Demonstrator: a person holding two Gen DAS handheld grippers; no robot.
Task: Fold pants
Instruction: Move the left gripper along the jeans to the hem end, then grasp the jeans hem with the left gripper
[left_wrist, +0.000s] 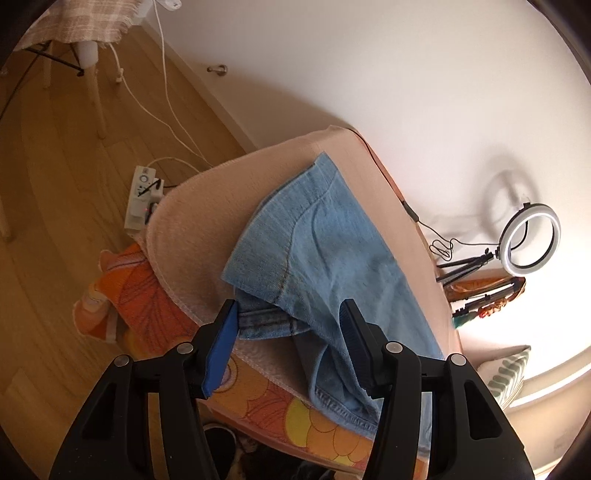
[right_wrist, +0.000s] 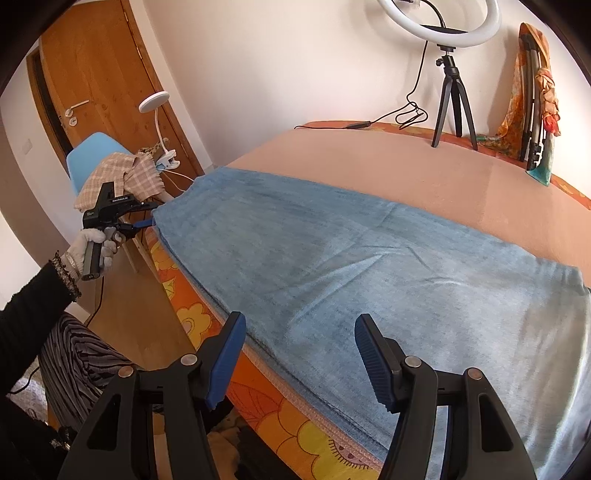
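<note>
Light blue denim pants (right_wrist: 369, 266) lie flat and lengthwise on a pink blanket (right_wrist: 424, 173) covering the bed. My right gripper (right_wrist: 300, 316) hangs open just above their near edge, at the bed's side, with nothing pinched. In the left wrist view the end of the pants (left_wrist: 325, 236) is doubled over, with a hem (left_wrist: 266, 325) sticking out below the fold. My left gripper (left_wrist: 289, 304) stands open over that hem, its pads apart and clear of the cloth. The right wrist view shows a gloved hand holding the left gripper (right_wrist: 151, 215) at the pants' far left end.
A ring light on a tripod (right_wrist: 448, 85) stands at the bed's far side, its cable trailing on the blanket. A blue chair with a checked cloth (right_wrist: 110, 173) and a clip lamp (right_wrist: 155, 103) stand left of the bed. A power strip (left_wrist: 142, 199) lies on the wooden floor.
</note>
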